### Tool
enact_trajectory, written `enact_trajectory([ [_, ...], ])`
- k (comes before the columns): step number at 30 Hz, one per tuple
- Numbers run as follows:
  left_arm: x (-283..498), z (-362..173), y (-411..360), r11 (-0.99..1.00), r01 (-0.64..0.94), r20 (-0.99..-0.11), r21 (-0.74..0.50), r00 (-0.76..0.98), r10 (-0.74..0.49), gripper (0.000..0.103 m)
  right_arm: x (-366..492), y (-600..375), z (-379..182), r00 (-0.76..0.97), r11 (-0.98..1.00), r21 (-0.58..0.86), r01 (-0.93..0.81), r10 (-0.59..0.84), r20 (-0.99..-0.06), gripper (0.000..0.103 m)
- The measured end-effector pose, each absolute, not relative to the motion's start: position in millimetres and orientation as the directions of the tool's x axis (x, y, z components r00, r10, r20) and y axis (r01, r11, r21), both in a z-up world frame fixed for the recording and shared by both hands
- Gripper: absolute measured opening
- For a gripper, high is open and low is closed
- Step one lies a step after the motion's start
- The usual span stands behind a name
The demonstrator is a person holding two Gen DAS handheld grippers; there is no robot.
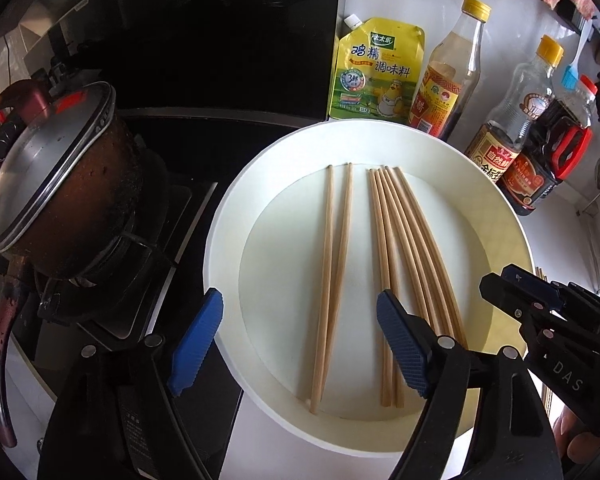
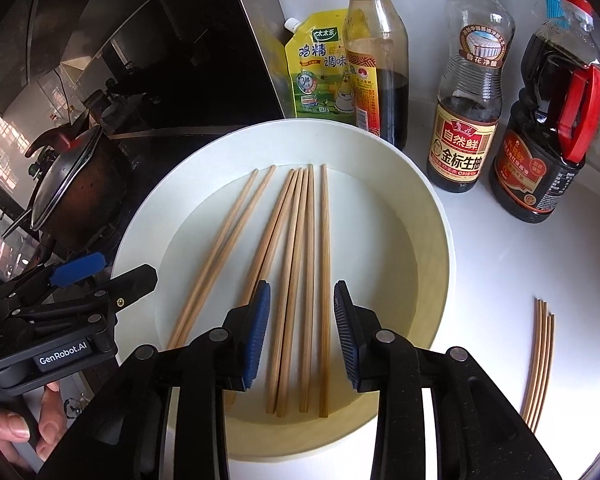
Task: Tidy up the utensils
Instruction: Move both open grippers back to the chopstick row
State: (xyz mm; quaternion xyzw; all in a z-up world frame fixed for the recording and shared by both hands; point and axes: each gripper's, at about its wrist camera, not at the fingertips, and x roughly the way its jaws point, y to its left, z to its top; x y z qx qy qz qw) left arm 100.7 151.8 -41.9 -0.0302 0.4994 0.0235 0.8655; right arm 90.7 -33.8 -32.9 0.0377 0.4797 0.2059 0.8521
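White counter [image 2: 500,264], stove with a lidded pot [image 1: 64,184] at far left, sauce bottles [image 2: 466,92] and a yellow seasoning pouch [image 1: 374,72] lined along the far side, out of the work area.

Big white plate [image 2: 432,216] sits mid-counter, serving as the collection spot. On it: a pair of chopsticks [image 1: 332,280] on the left, slightly splayed, and a bundle of chopsticks [image 2: 300,280] to the right of it, tips pointing far, ends roughly aligned near the plate's near edge. Grouped parallel, so it looks like sorting into sets.

A few more loose chopsticks [image 2: 540,360] lie on the counter right of the plate, well apart from it. Probably the remaining stock to bring in.

Left gripper [image 1: 300,344]: jaws wide, nothing between the pads, hanging over the pair. Right gripper [image 2: 302,332]: jaws partly open, narrow gap, over the bundle, not pressing on it. A hand [image 2: 20,428] holds the left gripper's handle.

Judgement: both sets look released on the plate; next is likely the loose ones on the right.
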Motion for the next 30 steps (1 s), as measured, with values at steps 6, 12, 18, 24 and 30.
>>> enact_trajectory([
  [6,82,-31,135,0.998,-0.053,-0.851,-0.029,0.525,0.003,0.079,70,-49,-24,0.479,0.916,0.254,-0.309,0.381,-0.791,0.035],
  [12,64,-24,113,0.999,-0.027,-0.847,-0.042,0.531,-0.021,0.08,46,-74,-19,0.499,0.923,0.259,-0.284,0.373,-0.782,0.04],
  [18,44,-24,85,0.999,0.006,-0.847,-0.039,0.53,-0.036,0.083,25,-104,-22,0.509,0.934,0.263,-0.242,0.353,-0.785,0.045],
  [24,28,-22,62,0.999,0.039,-0.848,-0.03,0.529,-0.046,0.086,7,-133,-26,0.53,0.946,0.257,-0.199,0.325,-0.784,0.055],
  [30,20,-24,43,0.998,0.058,-0.851,-0.037,0.522,-0.062,0.089,-6,-164,-33,0.539,0.956,0.253,-0.146,0.291,-0.79,0.061],
])
